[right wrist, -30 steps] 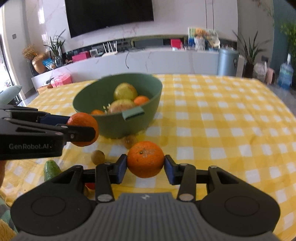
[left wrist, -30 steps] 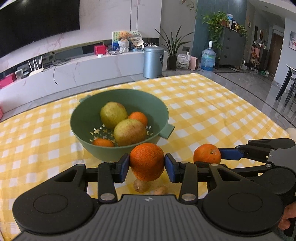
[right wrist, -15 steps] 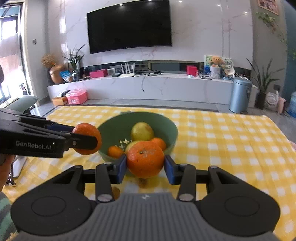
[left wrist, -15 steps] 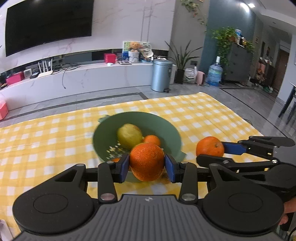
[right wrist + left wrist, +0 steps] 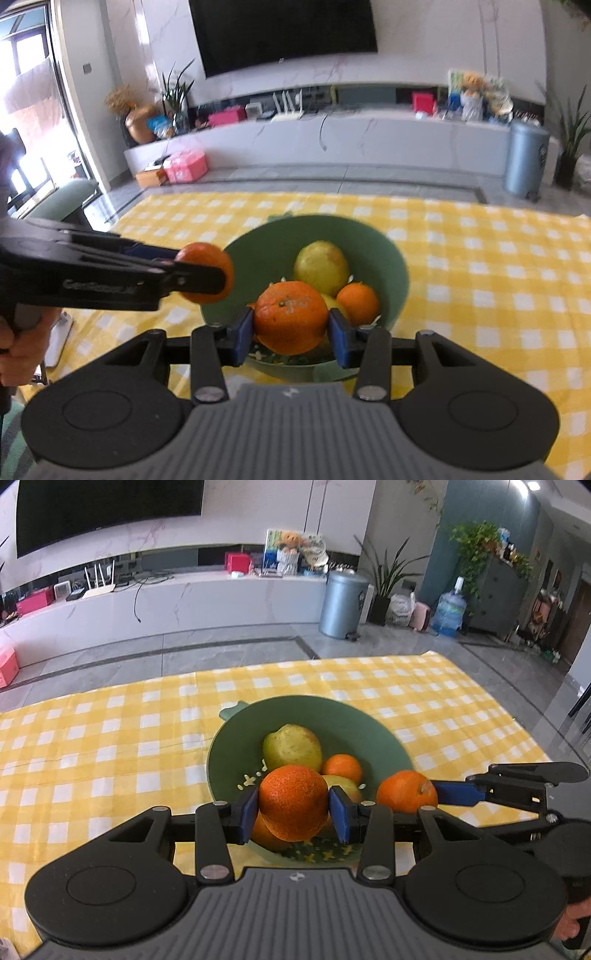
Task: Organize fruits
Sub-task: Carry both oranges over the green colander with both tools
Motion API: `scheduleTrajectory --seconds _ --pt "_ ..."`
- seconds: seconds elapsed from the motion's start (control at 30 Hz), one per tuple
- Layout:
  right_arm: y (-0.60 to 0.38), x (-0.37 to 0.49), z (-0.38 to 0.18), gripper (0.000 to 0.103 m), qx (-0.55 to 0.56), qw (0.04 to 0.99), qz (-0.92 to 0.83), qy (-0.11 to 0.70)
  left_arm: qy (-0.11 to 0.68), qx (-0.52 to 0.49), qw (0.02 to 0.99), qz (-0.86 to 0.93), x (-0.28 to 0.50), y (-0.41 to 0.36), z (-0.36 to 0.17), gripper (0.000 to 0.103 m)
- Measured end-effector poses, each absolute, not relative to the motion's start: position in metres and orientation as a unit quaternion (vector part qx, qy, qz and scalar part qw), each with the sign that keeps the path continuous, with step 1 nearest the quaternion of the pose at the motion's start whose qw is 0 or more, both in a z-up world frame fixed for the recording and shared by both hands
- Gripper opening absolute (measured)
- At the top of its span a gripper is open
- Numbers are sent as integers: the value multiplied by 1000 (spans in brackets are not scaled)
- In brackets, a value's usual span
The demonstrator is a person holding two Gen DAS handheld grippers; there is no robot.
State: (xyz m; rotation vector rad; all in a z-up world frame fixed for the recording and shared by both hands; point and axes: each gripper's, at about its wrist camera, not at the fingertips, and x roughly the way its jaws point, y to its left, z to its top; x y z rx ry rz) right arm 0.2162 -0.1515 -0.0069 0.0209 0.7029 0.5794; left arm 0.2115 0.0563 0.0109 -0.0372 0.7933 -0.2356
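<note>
A green bowl stands on the yellow checked tablecloth and holds a yellow-green pear and a small orange. My left gripper is shut on an orange just above the bowl's near rim. My right gripper is shut on another orange, also over the near rim. In the left wrist view the right gripper enters from the right with its orange; in the right wrist view the left gripper enters from the left with its orange.
The tablecloth spreads on all sides of the bowl. A person's hand holds the left gripper's handle at the left edge. Beyond the table lie a grey floor, a white TV bench and a grey bin.
Both grippers rose and moved forward with their oranges, from in front of the bowl to over its near rim. The small fruits on the cloth near the bowl have dropped out of view.
</note>
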Motion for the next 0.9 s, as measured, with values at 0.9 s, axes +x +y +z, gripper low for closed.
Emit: scheduleTrajectory --seconds 0.9 --pt "-119 266 -38 40 -142 863 257 412 428 59 898 -89 251 34 -35 47"
